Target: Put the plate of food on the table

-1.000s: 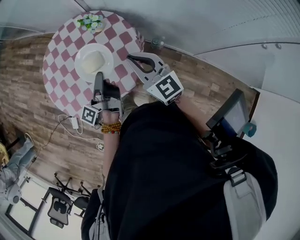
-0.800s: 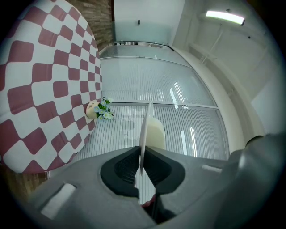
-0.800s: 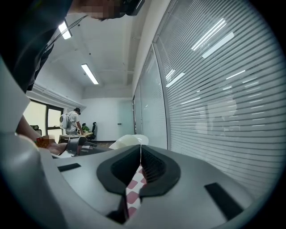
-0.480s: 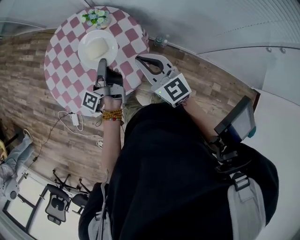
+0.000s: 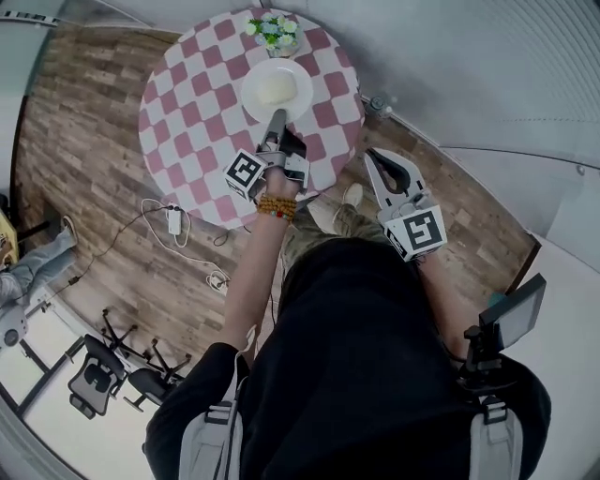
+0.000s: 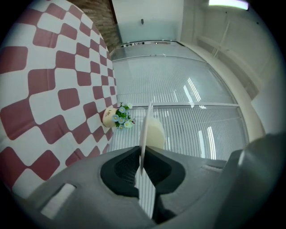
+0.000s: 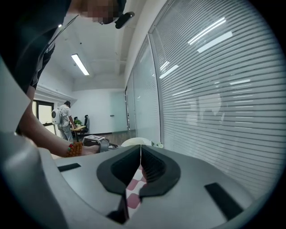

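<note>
Over the last second the left claw [image 5: 278, 122] has carried the plate [image 5: 298, 77] farther across the checked desk [image 5: 187, 122], and it is now near the flower pot [image 5: 273, 28]. The claw pinches the near rim, with the food [image 5: 275, 89] aboard. I cannot tell whether the plate touches the desk. The right claw [image 5: 380, 164] is pressed together, empty, off the desk edge. Set-down looks imminent.

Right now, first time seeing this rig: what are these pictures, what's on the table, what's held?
No robot: a person holds a claw tool in each hand. The head view looks down from their head; the other two cameras ride on the claws, looking along the jaws. The left claw is shut on the rim of a white plate of pale food, over a round checked table with a small flower pot. The right claw is shut, empty, beside the table.
</note>
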The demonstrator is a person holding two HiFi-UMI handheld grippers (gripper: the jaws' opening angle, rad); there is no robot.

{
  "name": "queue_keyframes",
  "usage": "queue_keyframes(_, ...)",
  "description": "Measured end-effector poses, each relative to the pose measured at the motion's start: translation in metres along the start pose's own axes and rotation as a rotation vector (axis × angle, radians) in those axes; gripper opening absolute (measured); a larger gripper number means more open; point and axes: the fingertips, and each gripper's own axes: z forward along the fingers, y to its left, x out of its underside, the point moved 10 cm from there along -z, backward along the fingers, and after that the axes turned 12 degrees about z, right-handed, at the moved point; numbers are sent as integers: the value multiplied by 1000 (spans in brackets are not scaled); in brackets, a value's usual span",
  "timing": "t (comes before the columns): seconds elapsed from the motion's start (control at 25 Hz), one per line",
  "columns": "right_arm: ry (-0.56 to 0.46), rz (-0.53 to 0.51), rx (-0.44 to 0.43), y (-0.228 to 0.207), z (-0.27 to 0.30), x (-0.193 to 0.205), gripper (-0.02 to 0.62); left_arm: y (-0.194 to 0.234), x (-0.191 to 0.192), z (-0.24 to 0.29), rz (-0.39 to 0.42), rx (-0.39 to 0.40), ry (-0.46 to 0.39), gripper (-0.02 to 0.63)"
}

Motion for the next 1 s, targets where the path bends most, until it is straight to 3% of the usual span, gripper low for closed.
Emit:
queue_keyframes(0.36,29,56,52,0,-10,24,12,60,12,23,-47,-158,75,28)
queue_keyframes(1.0,75,162,160,-19,-39,69,12,123,38,45,-152,-312,45,31)
